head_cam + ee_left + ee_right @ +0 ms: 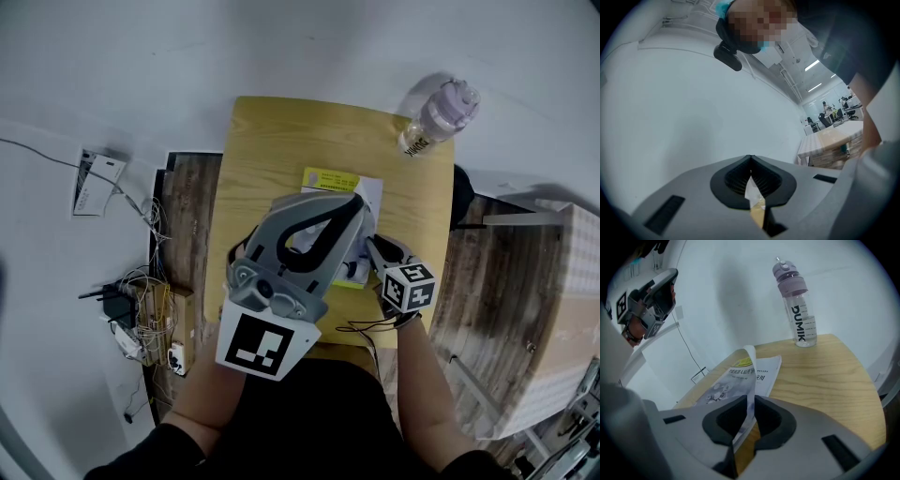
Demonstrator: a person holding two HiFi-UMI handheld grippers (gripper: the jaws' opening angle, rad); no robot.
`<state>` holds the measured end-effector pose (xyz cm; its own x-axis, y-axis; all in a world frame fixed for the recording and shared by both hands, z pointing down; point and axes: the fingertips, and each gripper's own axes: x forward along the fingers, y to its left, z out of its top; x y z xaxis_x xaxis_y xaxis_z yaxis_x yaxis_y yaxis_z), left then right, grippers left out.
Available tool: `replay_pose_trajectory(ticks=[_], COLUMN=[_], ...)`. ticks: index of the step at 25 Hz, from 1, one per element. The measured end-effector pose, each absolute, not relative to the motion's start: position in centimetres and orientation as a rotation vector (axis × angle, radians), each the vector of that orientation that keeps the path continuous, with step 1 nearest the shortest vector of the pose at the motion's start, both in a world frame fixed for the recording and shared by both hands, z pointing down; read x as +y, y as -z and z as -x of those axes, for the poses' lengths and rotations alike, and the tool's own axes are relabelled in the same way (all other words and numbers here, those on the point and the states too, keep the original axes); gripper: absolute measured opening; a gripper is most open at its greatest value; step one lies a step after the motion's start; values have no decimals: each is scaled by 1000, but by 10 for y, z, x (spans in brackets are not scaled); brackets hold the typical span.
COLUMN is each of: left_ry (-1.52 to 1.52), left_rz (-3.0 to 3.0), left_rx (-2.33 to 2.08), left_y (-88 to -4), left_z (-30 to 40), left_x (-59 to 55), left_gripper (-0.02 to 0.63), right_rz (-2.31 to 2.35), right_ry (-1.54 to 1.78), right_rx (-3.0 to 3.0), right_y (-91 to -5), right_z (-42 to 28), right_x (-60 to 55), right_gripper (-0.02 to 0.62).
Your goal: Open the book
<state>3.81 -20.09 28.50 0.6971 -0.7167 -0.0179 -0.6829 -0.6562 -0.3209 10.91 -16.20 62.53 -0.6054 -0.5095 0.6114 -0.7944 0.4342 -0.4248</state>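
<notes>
2 jaws of right gripper [748,426] pinch lifted book cover [732,381], left gripper [751,180] jaws closed

The light wooden bench [272,141] carried a book [740,376] near its middle, cover curling upward, and a clear lilac-capped bottle [797,310] standing upright at its far right corner, well apart.

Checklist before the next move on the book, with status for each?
1. Grip: ok, the right gripper is shut on the cover.
2. Lift: ok, the cover curls up above the book.
3. Swing path: ok, the bottle stands apart at the far corner of the table.
4. Book steadied: not ok, the left gripper is shut and raised, facing the wall.
5. Book's near edge: cannot tell, hidden by the grippers in the head view.
</notes>
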Motion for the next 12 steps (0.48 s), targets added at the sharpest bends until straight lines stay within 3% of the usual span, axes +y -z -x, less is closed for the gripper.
replay_pose_trajectory(ticks=[12], left_ry=[156], left_rz=[2596], left_rx=[1093], left_y=[-281], left_z=[-40], left_x=[-191], left_gripper=[9], right_rz=[-1137], right_ry=[-1031], right_rx=[-2262], right_y=[-630], right_z=[-114], right_x=[-153], right_gripper=[43])
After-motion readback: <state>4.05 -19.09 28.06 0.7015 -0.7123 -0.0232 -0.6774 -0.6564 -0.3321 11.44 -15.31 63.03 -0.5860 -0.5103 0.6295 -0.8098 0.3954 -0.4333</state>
